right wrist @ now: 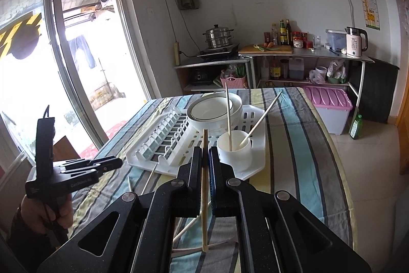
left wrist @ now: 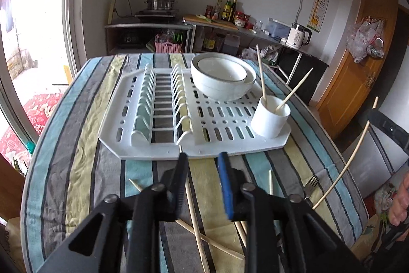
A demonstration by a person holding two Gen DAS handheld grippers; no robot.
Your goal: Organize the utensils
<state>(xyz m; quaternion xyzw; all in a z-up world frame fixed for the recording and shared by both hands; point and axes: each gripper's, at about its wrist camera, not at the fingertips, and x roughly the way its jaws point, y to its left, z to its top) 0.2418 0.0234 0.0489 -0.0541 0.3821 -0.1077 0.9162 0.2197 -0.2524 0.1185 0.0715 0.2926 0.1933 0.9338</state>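
While right gripper (right wrist: pixel 205 152) clamps one pale wooden chopstick (right wrist: pixel 204 196) upright, left gripper (left wrist: pixel 203 157) jaws sit apart, nothing btwn them, over striped cloth-covered table (left wrist: pixel 76 170). Two chopsticks (left wrist: pixel 262 76) stand in white cylindrical cup (left wrist: pixel 269 120) on white plastic dish rack (left wrist: pixel 115 119); more lie loose on cloth.

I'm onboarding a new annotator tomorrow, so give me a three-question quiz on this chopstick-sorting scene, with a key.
1. True or false: the white cup on the drying rack already holds two chopsticks.
2. What is clamped in the right hand-held gripper? A) a fork B) a chopstick C) nothing
3. Fill in: the left hand-held gripper is ____, with nothing between its jaws.

Key
1. True: two chopsticks lean in the white cup.
2. B: a chopstick stands upright between the shut jaws.
3. Open: it hangs over loose chopsticks on the striped tablecloth.
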